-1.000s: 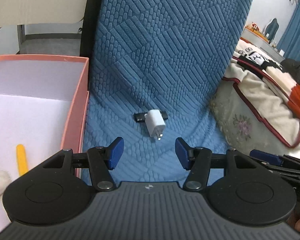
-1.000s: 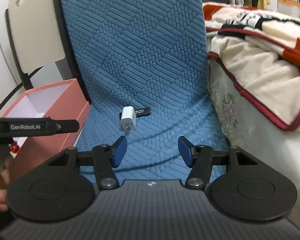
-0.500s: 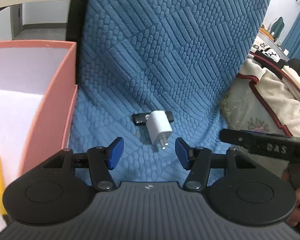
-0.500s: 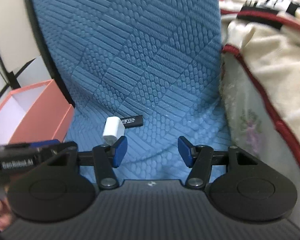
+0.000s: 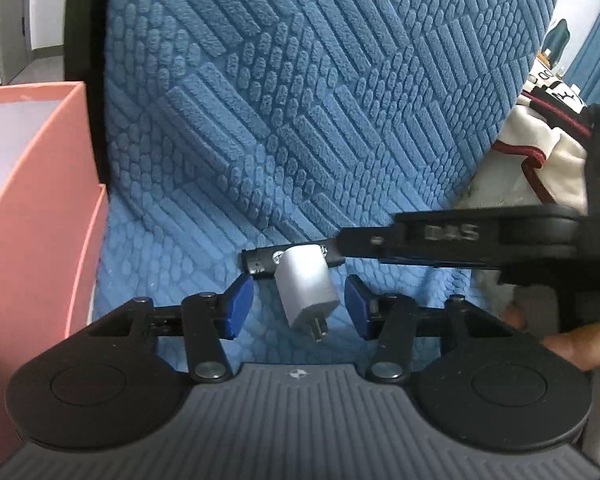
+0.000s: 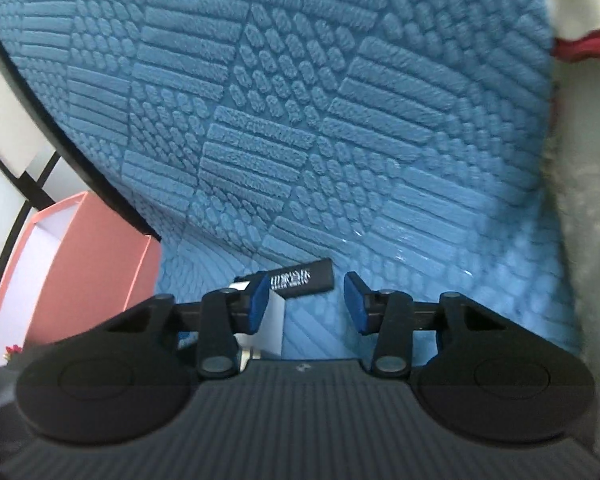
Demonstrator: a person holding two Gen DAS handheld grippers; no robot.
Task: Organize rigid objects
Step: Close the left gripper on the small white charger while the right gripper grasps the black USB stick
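- Blue bumpy cloth (image 5: 300,100) covers a chair, both the seat and the tall back.
- On the seat, close to where it meets the back, lies a white charger plug (image 5: 306,286). Its metal prongs point toward the front edge of the seat.
- A black stick (image 6: 300,279) with white letters lies just behind the plug, touching it. It lies across the seat, side to side.
- A pink box (image 5: 32,200) with white inside walls stands at the left edge of the seat, right beside the cloth.
- The left gripper (image 5: 300,306) sits low over the seat with its blue pads (image 5: 238,304) spread apart. The plug sits between the pads, but neither pad touches it. Its jaws have just been closing a bit.
- The right gripper (image 6: 306,304) is also low over the seat, with its pads apart. Its jaws have just been closing too. Part of the black stick lies between its pads, not touched. The white plug peeks out behind its left pad (image 6: 259,304).
- From the left wrist view, the right gripper reaches in from the right edge of the seat, and its tip is at the end of the black stick.
- A hand (image 5: 580,344) holds that gripper, at the right of that view.
- A cream blanket (image 5: 556,160) with a dark red trim lies past the right edge of the chair.
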